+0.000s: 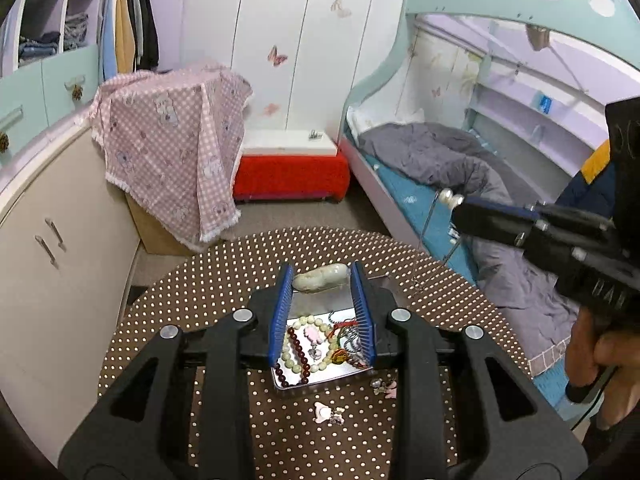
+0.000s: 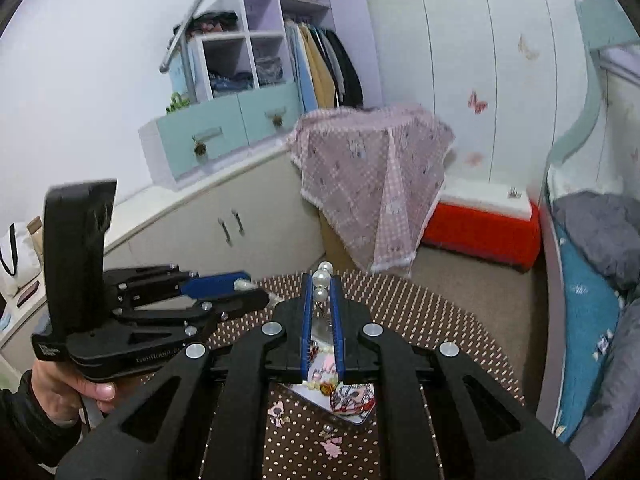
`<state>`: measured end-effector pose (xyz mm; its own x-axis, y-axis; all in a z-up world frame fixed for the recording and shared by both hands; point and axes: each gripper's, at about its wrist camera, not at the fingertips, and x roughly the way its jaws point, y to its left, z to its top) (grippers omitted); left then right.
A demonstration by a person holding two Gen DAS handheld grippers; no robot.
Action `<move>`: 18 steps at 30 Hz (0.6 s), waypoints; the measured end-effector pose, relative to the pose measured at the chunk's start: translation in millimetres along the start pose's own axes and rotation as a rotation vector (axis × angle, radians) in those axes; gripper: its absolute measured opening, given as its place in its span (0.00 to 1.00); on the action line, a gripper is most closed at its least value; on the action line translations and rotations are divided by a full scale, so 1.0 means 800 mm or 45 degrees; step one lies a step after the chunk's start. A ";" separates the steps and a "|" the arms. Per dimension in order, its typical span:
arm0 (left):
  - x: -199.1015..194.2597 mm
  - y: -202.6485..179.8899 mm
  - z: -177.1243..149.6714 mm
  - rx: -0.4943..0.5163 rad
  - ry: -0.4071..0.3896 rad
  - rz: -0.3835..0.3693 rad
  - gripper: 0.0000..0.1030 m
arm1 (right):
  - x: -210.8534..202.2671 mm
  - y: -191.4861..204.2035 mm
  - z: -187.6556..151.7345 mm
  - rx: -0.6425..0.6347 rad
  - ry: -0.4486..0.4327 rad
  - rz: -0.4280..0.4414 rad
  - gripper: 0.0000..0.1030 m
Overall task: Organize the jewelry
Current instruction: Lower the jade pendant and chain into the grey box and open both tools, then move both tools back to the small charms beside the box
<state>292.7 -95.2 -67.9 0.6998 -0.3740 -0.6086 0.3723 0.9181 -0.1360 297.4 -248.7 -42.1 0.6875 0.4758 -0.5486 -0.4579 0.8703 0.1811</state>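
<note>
Pearl piece [image 2: 323, 279] pinched above metal tray [image 2: 362, 417] rim.

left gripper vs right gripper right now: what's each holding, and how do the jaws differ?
The left gripper holds a pale, jade-like bangle across its tips; the right gripper pinches a pearl piece with a thin chain hanging below.
Left jaws stand wider apart; right jaws are nearly closed.
The left sits over the metal tray of beads; the right is raised off to the side, over the bed edge.
Both have blue pads and are lifted off the dotted table.
</note>
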 end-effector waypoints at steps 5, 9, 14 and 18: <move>0.002 0.009 -0.001 -0.016 -0.033 0.065 0.89 | 0.010 -0.021 -0.013 0.117 0.018 -0.098 0.73; -0.008 0.019 -0.005 -0.051 -0.051 0.116 0.90 | -0.008 -0.026 -0.019 0.157 -0.045 -0.167 0.92; -0.027 0.022 -0.011 -0.066 -0.092 0.180 0.91 | -0.019 -0.025 -0.025 0.175 -0.063 -0.209 0.92; -0.045 0.018 -0.014 -0.060 -0.126 0.222 0.91 | -0.024 -0.015 -0.026 0.177 -0.079 -0.230 0.92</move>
<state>266.1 -67.2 -57.1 0.8086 -0.2175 -0.5467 0.2129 0.9744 -0.0728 278.4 -270.9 -50.8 0.7867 0.3140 -0.5316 -0.2455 0.9491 0.1973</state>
